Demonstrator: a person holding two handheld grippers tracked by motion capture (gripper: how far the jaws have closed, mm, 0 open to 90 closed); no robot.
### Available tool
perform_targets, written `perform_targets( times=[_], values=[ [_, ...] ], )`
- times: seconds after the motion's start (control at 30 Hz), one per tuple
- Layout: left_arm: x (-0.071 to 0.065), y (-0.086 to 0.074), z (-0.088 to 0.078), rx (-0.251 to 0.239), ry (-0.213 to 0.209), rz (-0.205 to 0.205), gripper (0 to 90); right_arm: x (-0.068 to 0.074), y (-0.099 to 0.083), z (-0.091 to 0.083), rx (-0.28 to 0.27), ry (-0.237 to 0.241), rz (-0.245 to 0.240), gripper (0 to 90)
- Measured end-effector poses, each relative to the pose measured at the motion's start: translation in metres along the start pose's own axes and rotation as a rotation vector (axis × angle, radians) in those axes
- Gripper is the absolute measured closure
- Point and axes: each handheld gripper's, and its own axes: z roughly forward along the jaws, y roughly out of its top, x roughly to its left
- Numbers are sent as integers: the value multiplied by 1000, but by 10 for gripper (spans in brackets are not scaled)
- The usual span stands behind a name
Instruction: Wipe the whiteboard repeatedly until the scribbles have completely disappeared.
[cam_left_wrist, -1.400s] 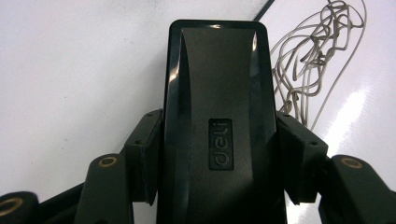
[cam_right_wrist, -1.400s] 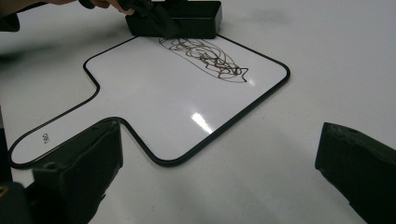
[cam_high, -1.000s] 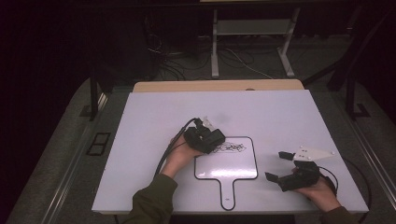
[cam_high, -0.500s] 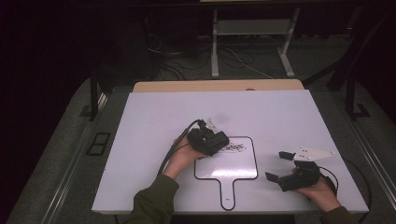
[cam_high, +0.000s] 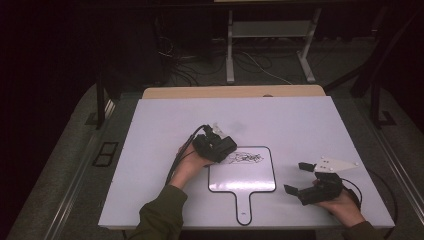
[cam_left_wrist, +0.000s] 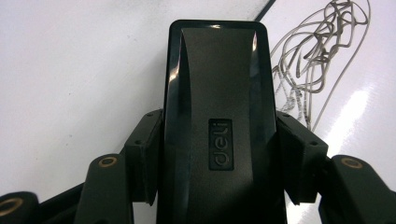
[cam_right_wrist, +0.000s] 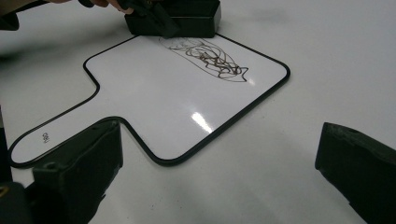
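A small paddle-shaped whiteboard (cam_high: 242, 177) lies on the white table (cam_high: 300, 125), its handle toward me. A dark scribble (cam_high: 246, 158) runs across its upper part. My left gripper (cam_high: 220, 147) is shut on a black eraser (cam_left_wrist: 217, 116) marked "deli", gripped by its two sides. The eraser rests at the board's upper left corner, at the left end of the scribble (cam_left_wrist: 313, 60). My right gripper (cam_high: 296, 177) stands open just right of the board, with nothing between its fingers (cam_right_wrist: 79, 172). From there the whiteboard (cam_right_wrist: 154, 98), the scribble (cam_right_wrist: 210, 58) and the eraser (cam_right_wrist: 187, 21) lie ahead.
The table's far edge meets a wooden strip (cam_high: 235, 92). Beyond it are metal stand legs (cam_high: 230, 55) and cables on a dark floor. Bare white tabletop surrounds the board on all sides.
My left gripper, still holding the eraser, nudged slightly right and then back left at the scribble's left end. The right gripper has stayed put.
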Motion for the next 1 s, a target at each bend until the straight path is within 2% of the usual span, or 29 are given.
perform_targets(
  times=[0.17,0.2,0.27,0.37,0.43,0.57,0.7,0.83,1.0],
  values=[
    [-9,4,3,-9,-25,20,390,0,0,0,1,0,-2,0],
    [-11,6,4,0,-34,39,390,0,0,0,1,0,-1,0],
    [-16,7,5,-10,-44,35,390,0,0,0,1,0,-2,0],
    [-23,11,7,-6,-52,64,390,0,0,0,1,0,-2,0],
    [-25,12,8,-8,-52,65,390,0,0,0,1,0,-1,0],
    [-19,11,8,-10,-54,55,390,0,0,0,1,1,-3,0],
    [-10,8,5,-1,-31,35,391,0,0,1,2,-1,-2,0],
    [0,3,3,-5,-6,-1,390,0,0,0,1,-1,-1,0],
    [9,-1,1,-12,20,-25,390,0,0,0,1,-1,-2,0]
  ],
)
